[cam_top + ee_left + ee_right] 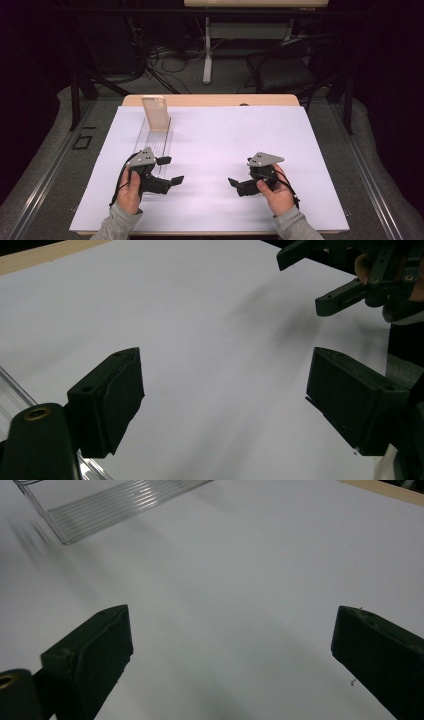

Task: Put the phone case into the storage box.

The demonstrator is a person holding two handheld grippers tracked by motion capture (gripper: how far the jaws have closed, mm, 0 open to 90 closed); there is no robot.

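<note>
Left gripper: held low over the near-left part of the surface, fingers spread wide with nothing between them; they point toward the middle of the sheet.
Right gripper: held low over the near-right part, fingers likewise wide and empty; they point left, toward the other gripper.
Work in hand, judged: a reach for the phone case, not yet begun.
Phone case, position: stands upright, leaning slightly, at the far end of the clear ribbed rack, on the far-left part of the sheet.
Governing relation: the case lies forward of the left gripper, well apart from it, with the rack between them; the rack's long axis runs away from the person, its near end just beside the left gripper.
Case axis: long axis vertical, broad face toward the person.
Nearer hand: the left, clearly; the right gripper would have to cross the sheet.
Surface: white sheet over a wooden top, bare apart from the rack and case.
Room: dark; a black chair, a table leg and loose cables on the grey floor beyond.
</note>
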